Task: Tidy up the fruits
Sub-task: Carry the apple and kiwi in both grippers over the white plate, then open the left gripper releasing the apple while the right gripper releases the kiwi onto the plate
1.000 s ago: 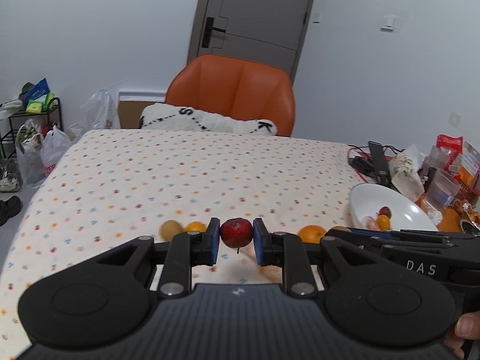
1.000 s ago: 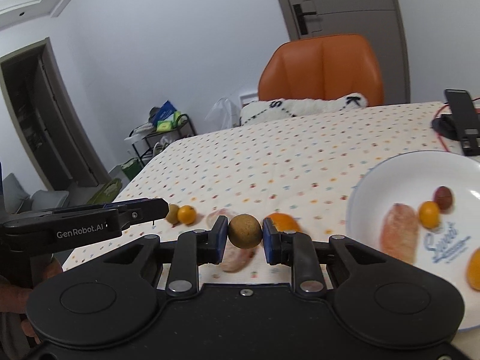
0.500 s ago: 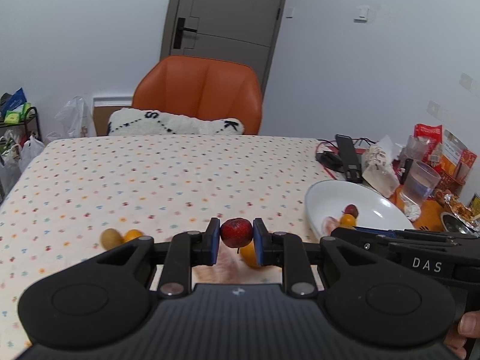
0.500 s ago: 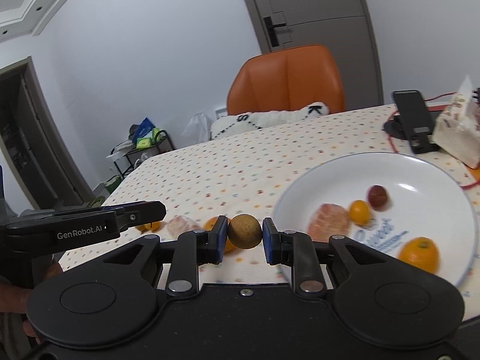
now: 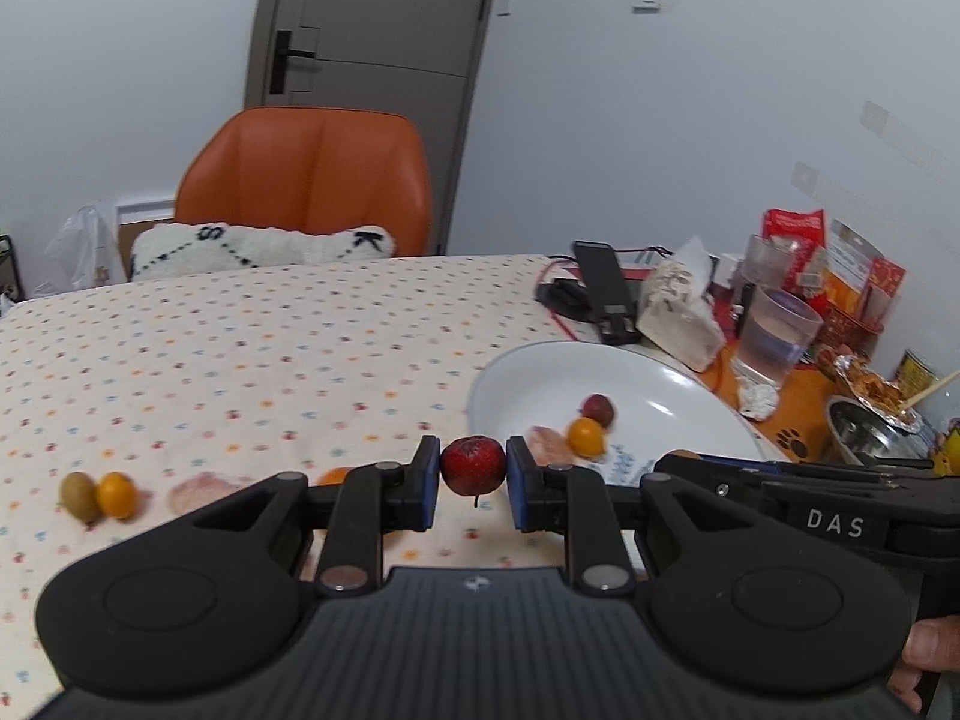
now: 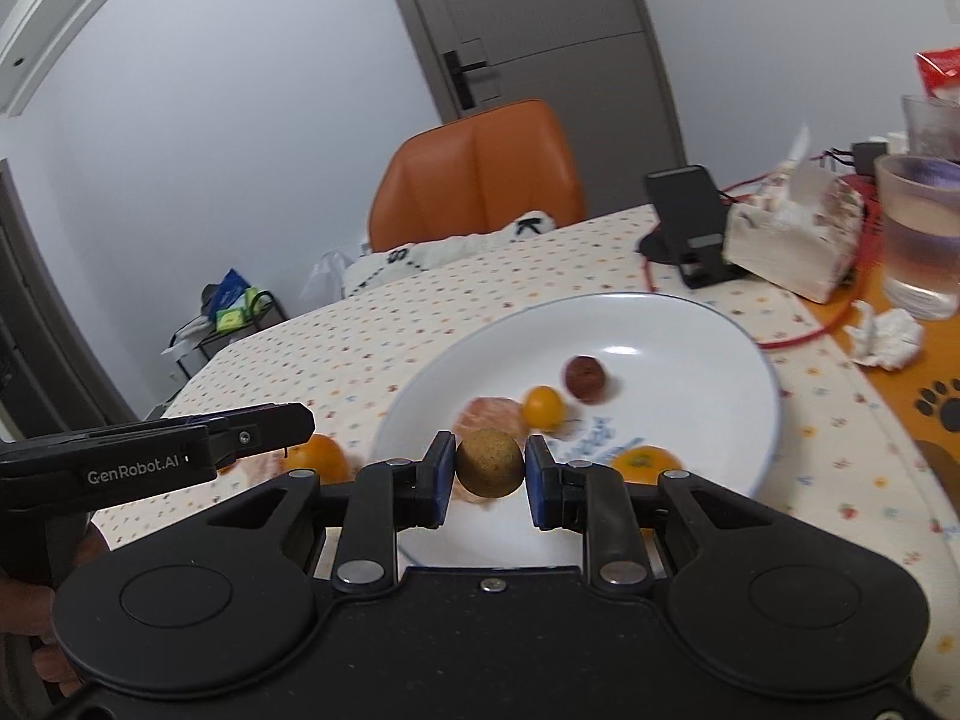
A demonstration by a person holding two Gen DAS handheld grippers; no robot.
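The left tool (image 5: 474,483) is clenched on a small red fruit (image 5: 473,464), held above the dotted surface (image 5: 240,348) just short of the white plate (image 5: 648,372). The right tool (image 6: 489,474) grips a round brown fruit (image 6: 489,462) over the plate's near edge. Each fruit should be carried further over the plate's middle, lowered close to it, and only then let go (round fruit rolls, and the rim is shallow), clear of the kumquat (image 6: 543,406) and peeled segment (image 6: 489,414) already there.
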